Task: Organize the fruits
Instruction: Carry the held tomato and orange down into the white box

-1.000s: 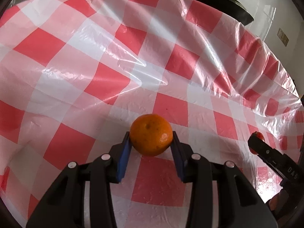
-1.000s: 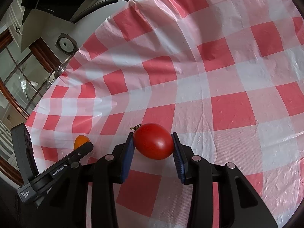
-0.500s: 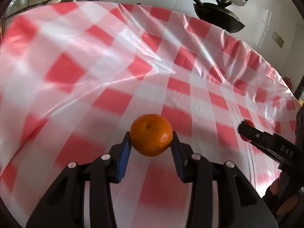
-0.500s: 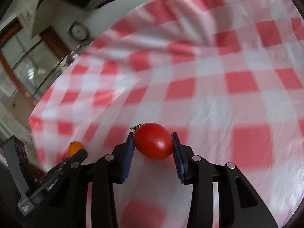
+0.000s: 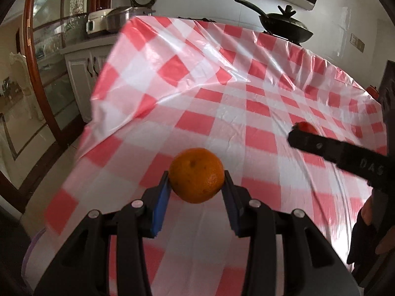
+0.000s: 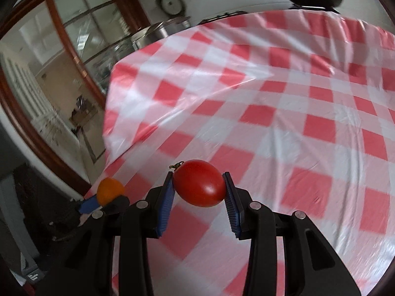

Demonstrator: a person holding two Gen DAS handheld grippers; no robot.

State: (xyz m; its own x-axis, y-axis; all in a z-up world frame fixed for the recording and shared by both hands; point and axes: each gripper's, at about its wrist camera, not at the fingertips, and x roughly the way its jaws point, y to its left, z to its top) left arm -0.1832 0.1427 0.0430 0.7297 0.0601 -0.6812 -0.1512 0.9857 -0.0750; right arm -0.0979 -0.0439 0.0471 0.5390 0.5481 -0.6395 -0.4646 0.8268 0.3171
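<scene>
- The orange sits clamped between the blue pads of the left gripper, held in the air above the checked cloth.
- The tomato is pinched the same way in the right gripper, stem end toward the left pad.
- The two grippers hang side by side, apart.
- Beyond the cloth's far edge stand a black wok and a steel pot; a glass-fronted cabinet is at left.
- Nothing lies on the cloth near either fruit.
</scene>
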